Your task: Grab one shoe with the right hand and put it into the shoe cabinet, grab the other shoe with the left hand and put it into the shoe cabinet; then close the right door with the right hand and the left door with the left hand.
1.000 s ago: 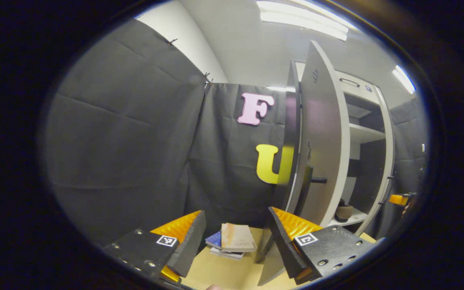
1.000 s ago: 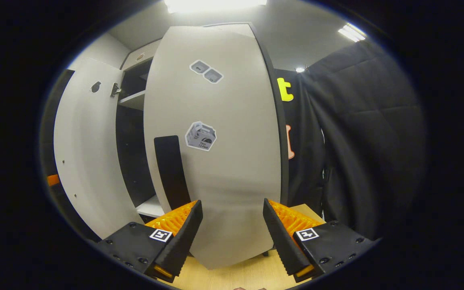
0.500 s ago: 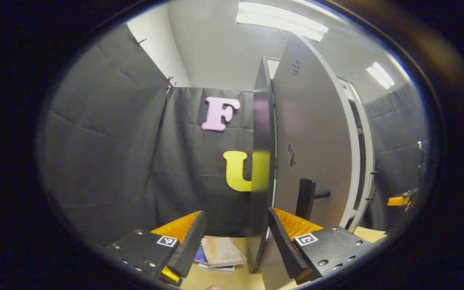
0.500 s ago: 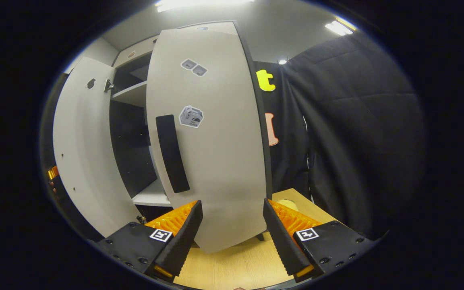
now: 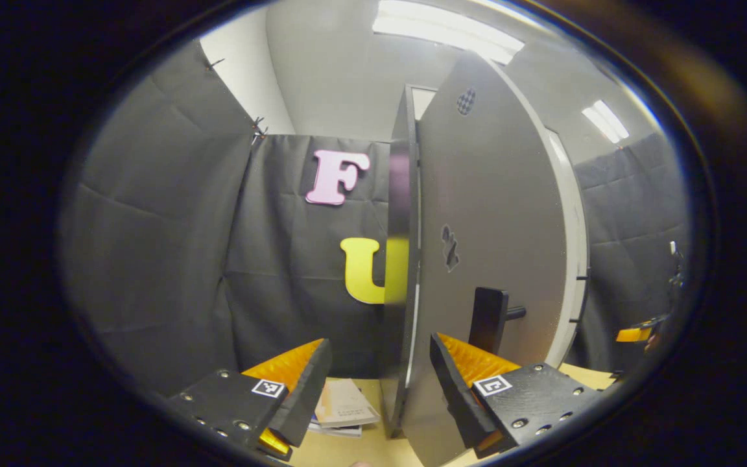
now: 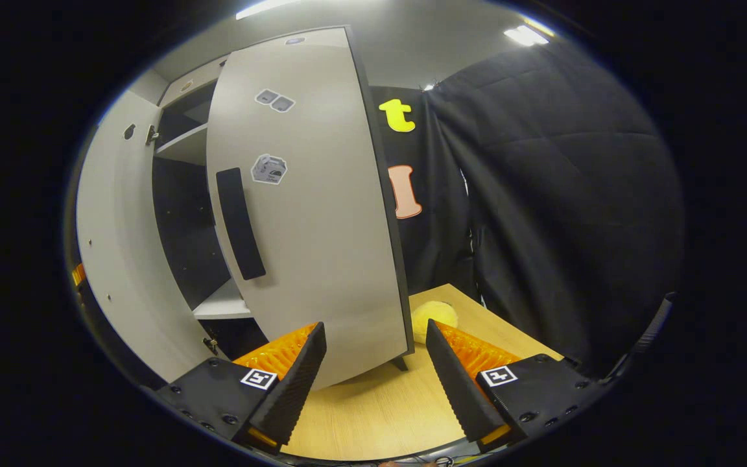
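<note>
Standing open and empty, the left claw (image 5: pixel 373 383) faces the left door (image 5: pixel 490 233) edge-on; the right claw (image 6: pixel 373 376), equally open, has the right door (image 6: pixel 308 214) just ahead, ajar.

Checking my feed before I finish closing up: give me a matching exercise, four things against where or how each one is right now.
Things:
1. right door
2. stack of books
3. yellow round thing
4. left door's handle

Places or states:
a. lies on the table, just right of the right door's bottom corner
b. black upright bar standing off a grey panel
c. ajar, with a shelf showing in the gap
d. lies flat on the table, left of the left door's edge

Pairs: 1-c, 2-d, 3-a, 4-b
</note>
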### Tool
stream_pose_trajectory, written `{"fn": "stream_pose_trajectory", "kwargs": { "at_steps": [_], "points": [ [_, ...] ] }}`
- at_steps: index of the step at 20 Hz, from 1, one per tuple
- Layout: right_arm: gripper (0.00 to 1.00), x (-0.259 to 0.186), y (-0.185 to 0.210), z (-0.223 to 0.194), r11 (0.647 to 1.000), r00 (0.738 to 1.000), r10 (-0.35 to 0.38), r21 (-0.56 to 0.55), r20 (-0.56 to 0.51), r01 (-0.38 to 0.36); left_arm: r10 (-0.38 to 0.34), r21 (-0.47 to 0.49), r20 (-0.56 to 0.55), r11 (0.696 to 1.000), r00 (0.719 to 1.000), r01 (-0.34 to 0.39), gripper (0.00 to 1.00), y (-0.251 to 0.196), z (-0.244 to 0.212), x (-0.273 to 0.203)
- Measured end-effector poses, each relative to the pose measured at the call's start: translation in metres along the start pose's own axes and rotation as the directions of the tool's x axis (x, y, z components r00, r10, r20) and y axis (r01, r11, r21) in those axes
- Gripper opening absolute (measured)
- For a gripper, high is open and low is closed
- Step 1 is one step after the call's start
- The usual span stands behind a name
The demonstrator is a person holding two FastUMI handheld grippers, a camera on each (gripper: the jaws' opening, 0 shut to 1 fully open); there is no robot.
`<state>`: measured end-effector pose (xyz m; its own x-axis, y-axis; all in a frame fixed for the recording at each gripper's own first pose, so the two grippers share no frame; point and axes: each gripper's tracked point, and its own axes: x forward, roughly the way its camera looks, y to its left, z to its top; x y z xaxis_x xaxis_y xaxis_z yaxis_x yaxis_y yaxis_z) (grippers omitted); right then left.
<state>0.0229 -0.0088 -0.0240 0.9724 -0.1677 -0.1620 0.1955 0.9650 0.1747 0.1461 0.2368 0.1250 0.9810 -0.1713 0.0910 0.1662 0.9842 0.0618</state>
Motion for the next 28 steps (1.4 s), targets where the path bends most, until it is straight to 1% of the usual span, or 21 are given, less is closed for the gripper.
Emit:
{"fn": "stream_pose_trajectory", "kwargs": {
  "at_steps": [1, 2, 4, 5, 7, 8, 11, 13, 14, 15, 17, 18, 19, 22, 25, 27, 28],
  "points": [
    [0.98, 0.000, -0.001, -0.001, 1.000, 1.000, 0.001, -0.004, -0.002, -0.001, -0.020, -0.013, -0.007, 1.000, 1.000, 0.020, 0.82, -0.013, 0.000, 0.007],
    [0.98, 0.000, -0.001, -0.003, 1.000, 1.000, 0.006, -0.007, -0.003, -0.006, -0.044, -0.035, -0.024, 0.998, 0.999, 0.043, 0.89, -0.031, -0.009, 0.010],
    [0.98, 0.000, 0.001, -0.007, 1.000, 1.000, 0.019, -0.012, -0.012, -0.020, -0.069, -0.093, -0.024, 0.993, 0.997, 0.067, 0.92, -0.056, -0.020, 0.012],
    [0.98, -0.001, 0.001, -0.009, 1.000, 1.000, 0.022, -0.014, -0.016, -0.022, -0.071, -0.117, -0.020, 0.991, 0.997, 0.068, 0.86, -0.060, -0.019, 0.014],
    [0.98, -0.001, -0.005, -0.008, 1.000, 1.000, 0.022, -0.016, -0.017, -0.022, -0.068, -0.138, -0.018, 0.988, 0.998, 0.065, 0.98, -0.070, -0.020, 0.014],
    [0.98, -0.002, -0.009, -0.008, 1.000, 1.000, 0.021, -0.015, -0.015, -0.021, -0.071, -0.141, -0.028, 0.988, 0.997, 0.067, 0.92, -0.076, -0.022, 0.016],
    [0.98, -0.002, -0.024, -0.007, 1.000, 1.000, 0.016, -0.013, -0.012, -0.016, -0.091, -0.131, -0.055, 0.988, 0.994, 0.084, 0.92, -0.101, -0.029, 0.027],
    [0.98, 0.002, -0.036, -0.005, 1.000, 1.000, 0.017, -0.008, -0.019, -0.018, -0.100, -0.128, -0.069, 0.988, 0.993, 0.090, 0.96, -0.120, -0.033, 0.039],
    [0.98, 0.005, -0.043, -0.003, 1.000, 1.000, 0.018, -0.006, -0.022, -0.018, -0.110, -0.129, -0.074, 0.987, 0.991, 0.099, 0.95, -0.132, -0.036, 0.043],
    [0.98, 0.006, -0.051, 0.000, 1.000, 1.000, 0.018, -0.004, -0.022, -0.018, -0.123, -0.133, -0.074, 0.985, 0.990, 0.112, 0.89, -0.149, -0.037, 0.048],
    [0.98, 0.008, -0.068, 0.008, 1.000, 1.000, 0.014, -0.001, -0.020, -0.014, -0.154, -0.129, -0.104, 0.982, 0.983, 0.140, 0.89, -0.181, -0.046, 0.054],
    [0.98, 0.009, -0.074, 0.012, 1.000, 1.000, 0.016, 0.007, -0.021, -0.016, -0.140, -0.112, -0.125, 0.986, 0.982, 0.126, 0.89, -0.191, -0.050, 0.053],
    [0.98, 0.009, -0.081, 0.017, 1.000, 1.000, 0.023, 0.013, -0.019, -0.023, -0.123, -0.089, -0.134, 0.990, 0.983, 0.112, 0.83, -0.196, -0.050, 0.050],
    [0.98, 0.021, -0.100, 0.031, 0.999, 0.999, 0.047, -0.008, 0.000, -0.047, -0.076, -0.048, -0.136, 0.996, 0.988, 0.070, 0.83, -0.209, -0.045, 0.038],
    [0.98, 0.040, -0.101, 0.045, 0.994, 0.994, 0.107, -0.038, 0.027, -0.106, 0.012, -0.051, -0.101, 0.999, 0.995, -0.017, 0.82, -0.207, -0.039, 0.012],
    [0.98, 0.051, -0.097, 0.057, 0.985, 0.985, 0.163, -0.066, 0.062, -0.159, 0.093, -0.070, -0.058, 0.993, 0.994, -0.097, 0.95, -0.203, -0.029, -0.011],
    [0.98, 0.055, -0.093, 0.063, 0.980, 0.978, 0.188, -0.079, 0.085, -0.182, 0.133, -0.077, -0.033, 0.988, 0.991, -0.135, 0.94, -0.202, -0.027, -0.023]
  ]
}}
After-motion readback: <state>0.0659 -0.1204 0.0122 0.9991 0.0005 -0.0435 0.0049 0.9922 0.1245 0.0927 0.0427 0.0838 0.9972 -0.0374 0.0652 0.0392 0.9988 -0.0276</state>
